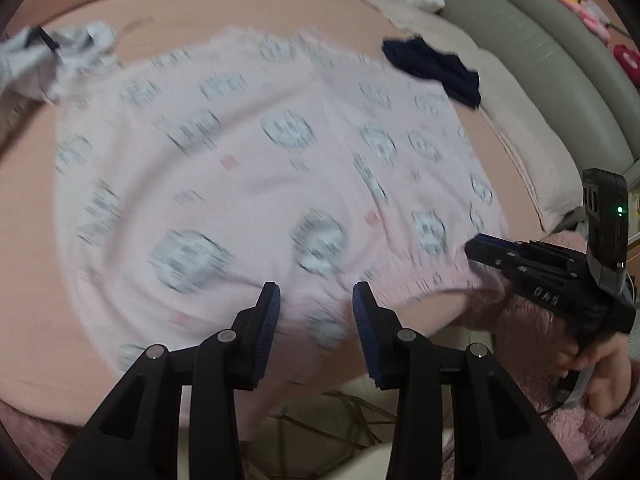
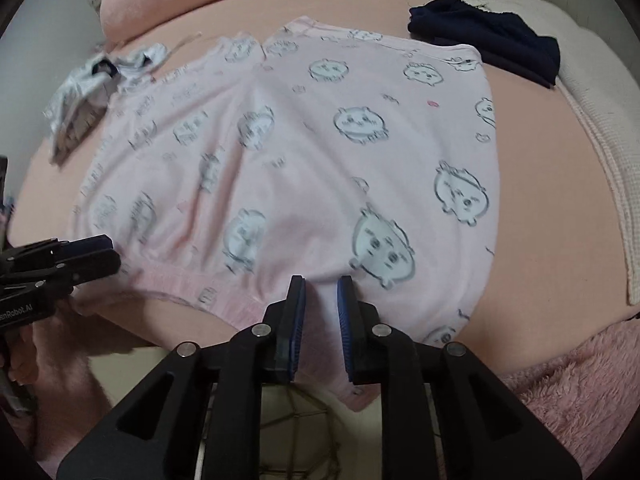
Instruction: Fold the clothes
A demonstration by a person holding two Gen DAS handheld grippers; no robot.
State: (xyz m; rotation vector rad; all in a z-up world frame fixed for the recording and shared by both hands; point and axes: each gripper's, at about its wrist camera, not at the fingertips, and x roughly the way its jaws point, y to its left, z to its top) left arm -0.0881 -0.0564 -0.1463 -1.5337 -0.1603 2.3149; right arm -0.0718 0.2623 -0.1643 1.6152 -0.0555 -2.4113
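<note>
The pink printed garment [image 2: 304,152] is lying spread flat on the bed [image 2: 540,184], unfolded. Left gripper [image 1: 316,296] and right gripper [image 2: 321,286] are hovering part-open over its ribbed hem, gripping nothing.

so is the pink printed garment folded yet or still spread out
Spread out. The pink garment lies flat across the bed, with no fold laid over it. Both views show its waistband edge hanging off the near side.

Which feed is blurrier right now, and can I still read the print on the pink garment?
Left wrist view: heavy motion blur, the pink garment has its print smeared. Right wrist view: sharper on the right, faces readable, blurred toward the left. Both are fisheye-curved and evenly lit.
</note>
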